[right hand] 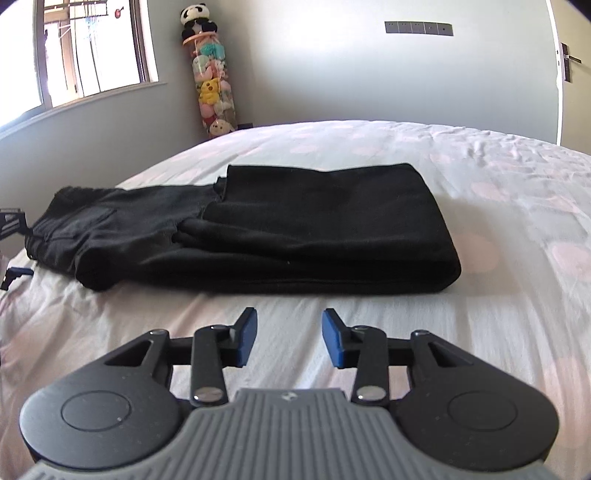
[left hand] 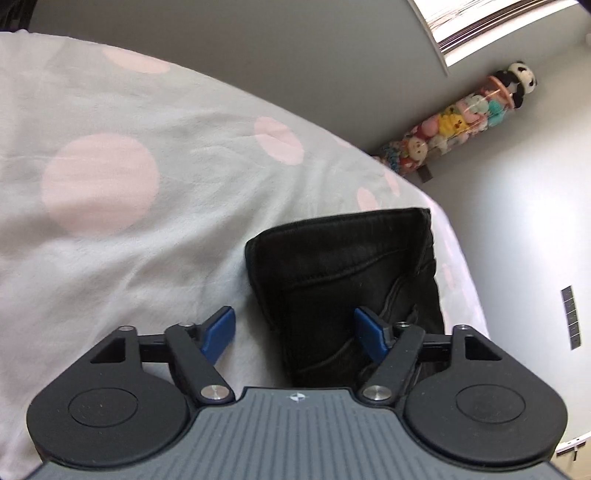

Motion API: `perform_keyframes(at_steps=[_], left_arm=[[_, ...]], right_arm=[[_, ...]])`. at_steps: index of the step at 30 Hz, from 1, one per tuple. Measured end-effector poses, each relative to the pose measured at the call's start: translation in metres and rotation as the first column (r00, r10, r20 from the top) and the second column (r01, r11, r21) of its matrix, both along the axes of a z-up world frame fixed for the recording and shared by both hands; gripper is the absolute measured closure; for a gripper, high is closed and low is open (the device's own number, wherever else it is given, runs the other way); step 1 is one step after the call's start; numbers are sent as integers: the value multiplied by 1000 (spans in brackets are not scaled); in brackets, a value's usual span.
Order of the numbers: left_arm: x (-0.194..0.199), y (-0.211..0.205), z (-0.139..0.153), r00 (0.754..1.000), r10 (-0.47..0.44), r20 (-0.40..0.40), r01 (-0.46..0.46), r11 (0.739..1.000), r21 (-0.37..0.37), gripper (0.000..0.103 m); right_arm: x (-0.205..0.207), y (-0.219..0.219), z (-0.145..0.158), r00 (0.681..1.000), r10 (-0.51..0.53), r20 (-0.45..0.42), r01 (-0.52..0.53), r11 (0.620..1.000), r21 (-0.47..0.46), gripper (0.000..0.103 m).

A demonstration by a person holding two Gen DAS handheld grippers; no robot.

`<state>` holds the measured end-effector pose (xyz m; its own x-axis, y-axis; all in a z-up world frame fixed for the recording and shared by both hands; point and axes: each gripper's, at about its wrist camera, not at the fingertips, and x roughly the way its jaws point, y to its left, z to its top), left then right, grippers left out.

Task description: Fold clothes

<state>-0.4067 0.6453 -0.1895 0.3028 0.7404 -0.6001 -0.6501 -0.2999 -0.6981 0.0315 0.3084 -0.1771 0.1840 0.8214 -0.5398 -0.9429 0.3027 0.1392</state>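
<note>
Polka-dot bed (right hand: pixel 480 177), grey walls (right hand: pixel 332 74), sunlit window (right hand: pixel 85 48), corner toy tube (right hand: pixel 214 85).

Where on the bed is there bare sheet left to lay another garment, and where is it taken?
Bare sheet runs right of the folded black trousers and between them and the open right gripper. The left wrist view shows more bare sheet left of the trousers. Crowded: the waistband end, where the open left gripper sits.

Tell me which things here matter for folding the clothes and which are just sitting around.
Part of the job:
- black trousers, partly folded
- bedsheet under them
- left gripper, open
- right gripper, open

Just lying about:
- tube of plush toys
- panda toy on top
- window
- door handle
</note>
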Motion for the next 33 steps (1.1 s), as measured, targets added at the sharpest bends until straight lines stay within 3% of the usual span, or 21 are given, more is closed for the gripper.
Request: perform_keyframes(at_steps=[3,4,9,11,13,18,21,26,29,33], left_arm=[[0,7,-6,1000,2,23,-2,1000,29,22],[0,8,-6,999,2,32,-3,999,32,28],[-1,15,2,999,1,39,0,1000,-13,40],[2,19,16,1000,-17,18,17,1000,-24,55],[9,20,39,998,-56,-19,56,998,13,65],[53,16,116,979,-164,-117,180,973,142,71],[95,6,164,954,-240,-177,278,931,236,72],[173,-22,234,891,-362,-273,444,820,362,72],[222,-39,265,852,-411,-325,518,758,397,72],[296,-59,280,771,-471,-429,628,678,383,72]], right_arm=[[3,2,-3,1000,-2,-23,2,1000,-8,60],[3,2,-4,1000,-1,-25,1,1000,-8,60],[4,3,-7,999,3,-33,-4,1000,-21,59],[5,2,-9,999,0,-39,-1,1000,-31,57],[7,2,-9,999,-7,-44,5,999,-45,57],[15,-4,-7,997,-33,-68,30,998,-47,56],[18,-7,-3,996,-39,-80,36,999,-38,56],[25,-13,5,992,-61,-107,58,998,-32,56],[31,-16,9,990,-74,-120,71,997,-29,56],[36,-21,21,987,-73,-142,75,997,13,56]])
